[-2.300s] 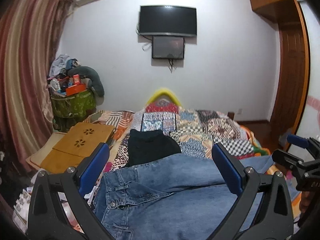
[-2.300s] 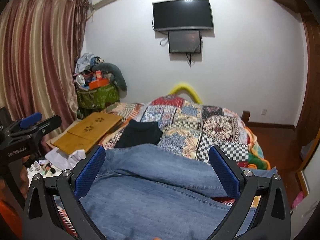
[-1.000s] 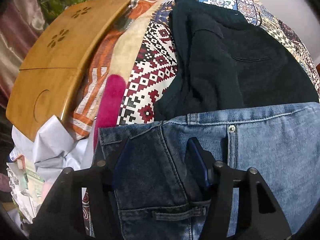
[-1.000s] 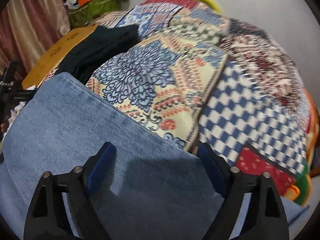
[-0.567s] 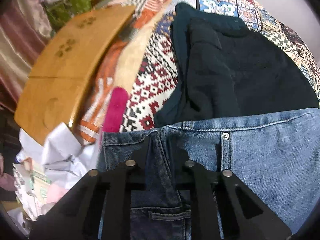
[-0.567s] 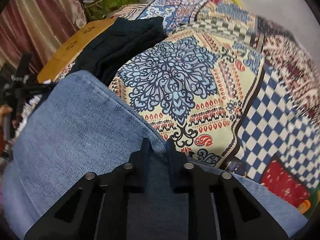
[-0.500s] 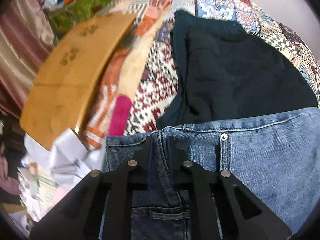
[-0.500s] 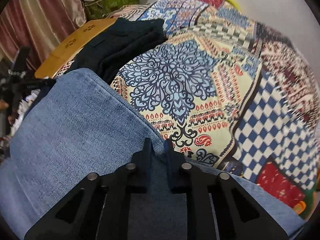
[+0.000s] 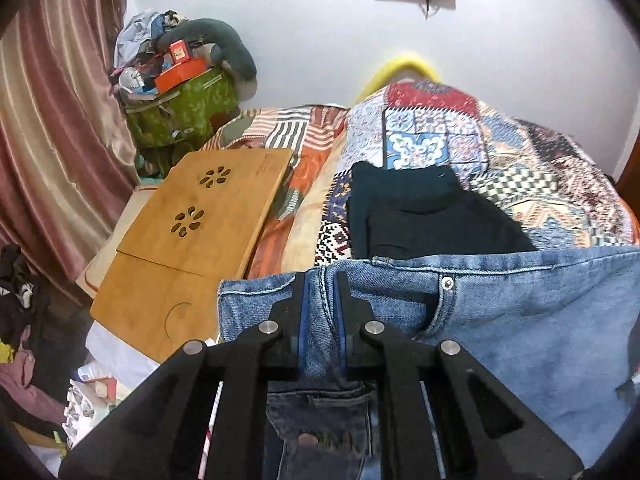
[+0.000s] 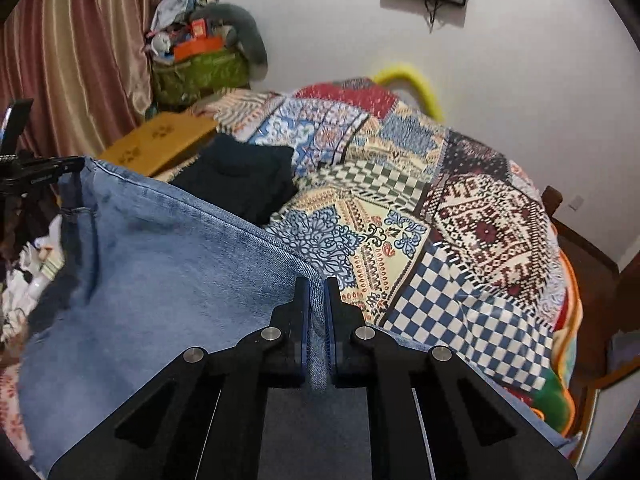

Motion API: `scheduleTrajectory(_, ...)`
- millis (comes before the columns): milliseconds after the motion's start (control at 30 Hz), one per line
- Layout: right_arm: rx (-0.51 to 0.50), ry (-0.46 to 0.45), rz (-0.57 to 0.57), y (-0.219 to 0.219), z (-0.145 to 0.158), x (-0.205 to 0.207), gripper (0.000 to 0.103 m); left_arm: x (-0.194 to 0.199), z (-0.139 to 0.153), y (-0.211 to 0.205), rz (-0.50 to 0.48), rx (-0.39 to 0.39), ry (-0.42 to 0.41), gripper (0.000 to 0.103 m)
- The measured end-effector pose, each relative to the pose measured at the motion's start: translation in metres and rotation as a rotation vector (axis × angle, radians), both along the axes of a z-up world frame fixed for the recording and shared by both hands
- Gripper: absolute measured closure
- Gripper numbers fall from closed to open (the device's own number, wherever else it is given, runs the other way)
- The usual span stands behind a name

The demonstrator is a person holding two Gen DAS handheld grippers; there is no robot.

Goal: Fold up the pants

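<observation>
Left wrist view: the left gripper [image 9: 322, 280] is clamped on the waistband of the blue jeans [image 9: 520, 312], beside the fly. The denim runs away to the right of the fingers, with its button [image 9: 447, 282] just right of them. A dark folded garment [image 9: 424, 216] lies ahead on the patchwork quilt [image 9: 540, 168], a wooden lap tray [image 9: 200, 232] ahead-left.

Right wrist view: the right gripper [image 10: 318, 292] pinches the jeans' far edge lower down the leg; the cloth stretches left toward the other gripper [image 10: 36, 176]. The long axis spans both hands.

A second ago both sets of jaws stood apart over flat denim; now they have closed and the edge is raised off the quilt.
</observation>
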State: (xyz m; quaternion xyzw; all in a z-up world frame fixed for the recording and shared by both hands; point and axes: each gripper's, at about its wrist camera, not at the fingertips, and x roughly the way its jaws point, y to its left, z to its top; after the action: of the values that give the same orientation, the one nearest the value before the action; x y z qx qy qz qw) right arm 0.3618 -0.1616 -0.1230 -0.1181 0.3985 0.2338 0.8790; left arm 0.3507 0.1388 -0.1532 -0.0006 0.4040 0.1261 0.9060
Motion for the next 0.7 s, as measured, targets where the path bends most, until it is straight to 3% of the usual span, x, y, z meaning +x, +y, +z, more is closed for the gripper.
scheduleTrajectory(167,0.034,-0.015,0.023,-0.008,0.017,-0.04,0.097,-0.043,0.013,-0.011,-0.021,0.031,-0.047,0.092)
scheduleTrajectory(400,0.096,0.007,0.046,-0.014,0.026,-0.111,0.097,-0.109,0.019,-0.008,-0.016,-0.004,-0.091,0.093)
scheduleTrajectory(700,0.184,0.079,0.057,-0.015,0.011,-0.181,0.097,-0.186,-0.008,0.004,0.01,-0.053,-0.057,0.094)
